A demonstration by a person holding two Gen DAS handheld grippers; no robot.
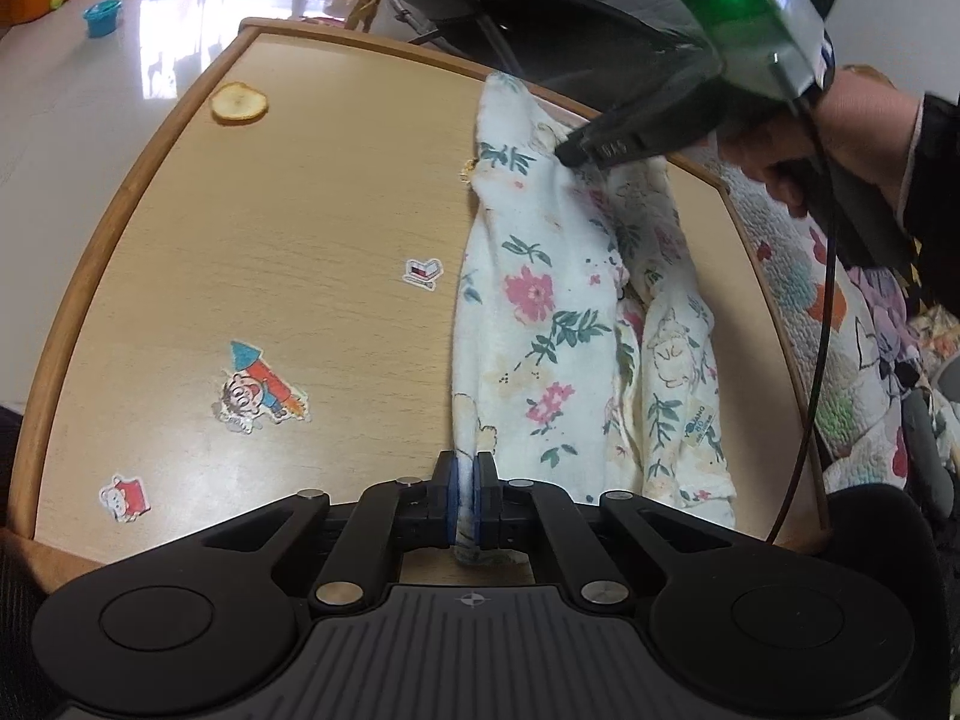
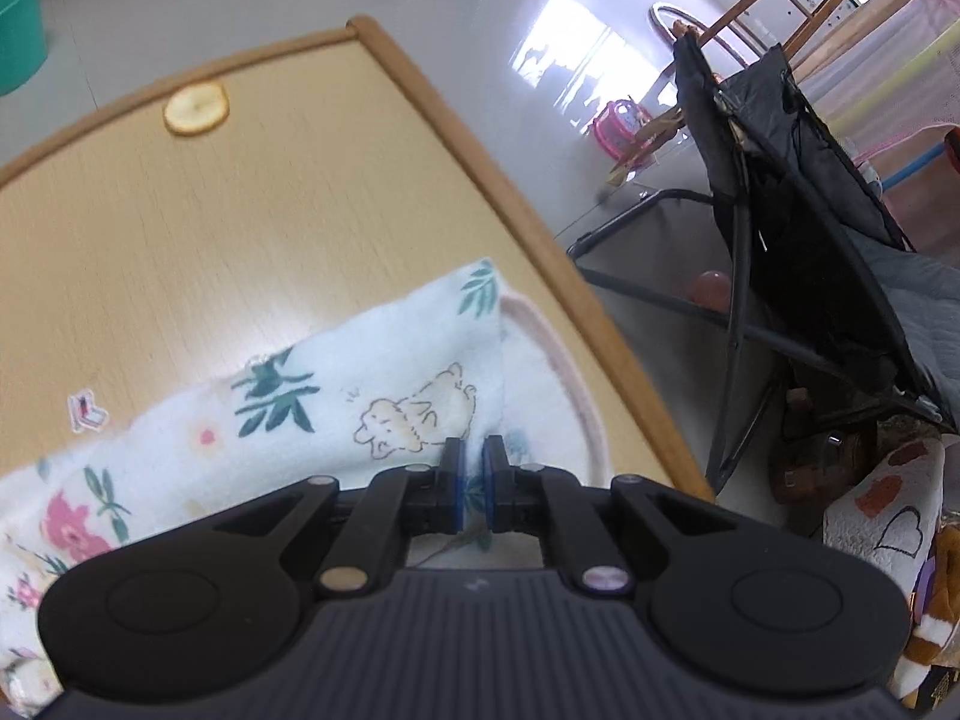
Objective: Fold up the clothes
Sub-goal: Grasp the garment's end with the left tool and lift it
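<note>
Your left gripper has its blue-padded jaws pinched shut on the near corner of the white floral cotton garment; a strip of fabric shows between the pads. Your right gripper, seen from the left camera at the garment's far end, is likewise closed on the cloth, near its pink-trimmed neckline.

The garment lies lengthwise along the right side of the light wooden table with a raised rim, already doubled into a long strip. With both ends held, the likely step is a fold bringing far end to near, or carrying the left edge across. Lift both corners together and keep the cloth taut so the layers stay aligned.

The right rim sits just beside the garment, with a black folding chair beyond it, so there's little room there. Leftward the tabletop is open, bearing only flat cartoon stickers and a yellow round slice far off.
</note>
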